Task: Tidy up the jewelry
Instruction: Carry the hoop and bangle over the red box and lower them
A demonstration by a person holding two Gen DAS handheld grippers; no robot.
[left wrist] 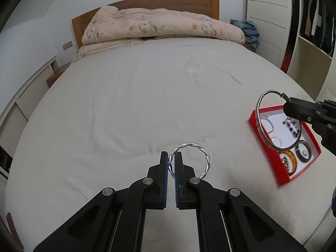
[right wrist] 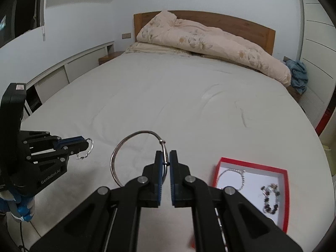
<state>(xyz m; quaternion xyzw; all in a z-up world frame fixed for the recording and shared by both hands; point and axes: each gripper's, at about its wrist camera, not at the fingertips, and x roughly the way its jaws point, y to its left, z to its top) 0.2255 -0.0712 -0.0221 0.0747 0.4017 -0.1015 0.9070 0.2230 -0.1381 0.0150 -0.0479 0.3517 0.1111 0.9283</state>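
Black jaws of the left gripper (left wrist: 171, 159) pinch a twisted silver bangle (left wrist: 190, 159) by its rim, left of the red box (left wrist: 282, 181) on the bed (left wrist: 126, 96); it looks light, stiff, slippery; right gripper (right wrist: 163, 160) clamps a plain silver hoop bangle (right wrist: 134, 135) beside the box; "GenRobot.AI" reads on the left gripper's body.

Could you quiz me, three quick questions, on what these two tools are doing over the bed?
1. True or false: the left tool holds a twisted bangle.
2. Which does the right tool grip? A) beaded bracelet B) plain silver bangle C) nothing
3. Fill in: the red box sits on the ____.

Key: 1 true. 2 B. 3 bed.
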